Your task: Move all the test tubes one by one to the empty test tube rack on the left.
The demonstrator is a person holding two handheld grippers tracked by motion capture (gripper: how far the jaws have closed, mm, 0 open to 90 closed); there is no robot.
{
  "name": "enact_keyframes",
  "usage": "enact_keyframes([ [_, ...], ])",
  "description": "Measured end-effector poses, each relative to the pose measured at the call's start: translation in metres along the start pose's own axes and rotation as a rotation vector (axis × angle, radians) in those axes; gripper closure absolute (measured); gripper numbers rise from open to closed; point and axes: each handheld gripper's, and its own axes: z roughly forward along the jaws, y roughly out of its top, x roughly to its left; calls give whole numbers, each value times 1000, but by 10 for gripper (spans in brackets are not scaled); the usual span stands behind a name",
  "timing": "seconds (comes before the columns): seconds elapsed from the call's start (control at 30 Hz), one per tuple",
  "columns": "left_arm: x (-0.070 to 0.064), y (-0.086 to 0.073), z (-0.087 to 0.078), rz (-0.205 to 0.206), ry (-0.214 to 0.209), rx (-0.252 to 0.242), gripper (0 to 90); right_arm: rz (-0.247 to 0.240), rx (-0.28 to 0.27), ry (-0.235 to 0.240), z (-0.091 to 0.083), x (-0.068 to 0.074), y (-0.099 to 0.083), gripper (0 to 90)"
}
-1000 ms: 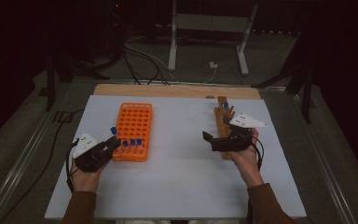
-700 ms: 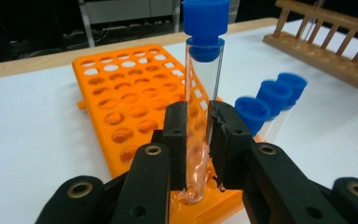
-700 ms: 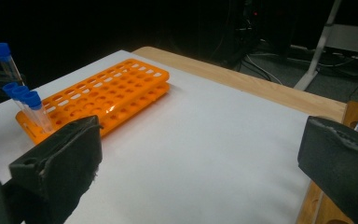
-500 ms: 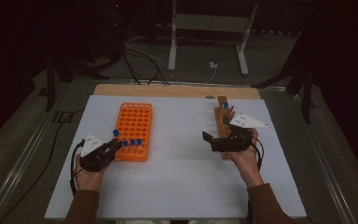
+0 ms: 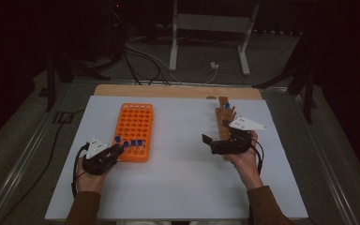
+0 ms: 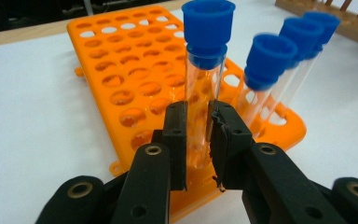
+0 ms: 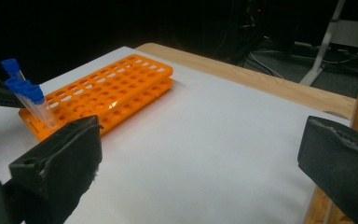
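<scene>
My left gripper (image 6: 198, 140) is shut on a clear test tube with a blue cap (image 6: 204, 70), held upright over the near left corner of the orange rack (image 6: 135, 74). Its lower end is hidden between the jaws. Three more blue-capped tubes (image 6: 270, 65) stand in the rack's near row just to its right. In the high view the left gripper (image 5: 115, 149) holds the tube (image 5: 117, 139) at the rack (image 5: 136, 122). My right gripper (image 5: 208, 143) is open and holds nothing, beside the wooden rack (image 5: 224, 123); its jaws (image 7: 200, 158) stand wide apart.
The wooden rack holds a blue-capped tube (image 5: 226, 106) at its far end. A white mat (image 5: 178, 187) covers the table, with a wooden strip (image 5: 178, 91) along the far edge. Cables and a stand lie on the floor beyond.
My left gripper has shifted slightly right and toward the near edge with the tube in it. The right gripper has stayed where it was, open.
</scene>
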Motion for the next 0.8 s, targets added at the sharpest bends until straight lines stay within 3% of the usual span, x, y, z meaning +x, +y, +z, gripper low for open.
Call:
enact_keyframes([
  [0.4, -4, -2, 5, 43, 15, 51, 783, -8, 9, -2, 4, 2, -2, 0],
  [0.8, -3, -4, 5, 23, 11, 53, 782, -8, 10, -11, 4, -1, -3, 0],
])
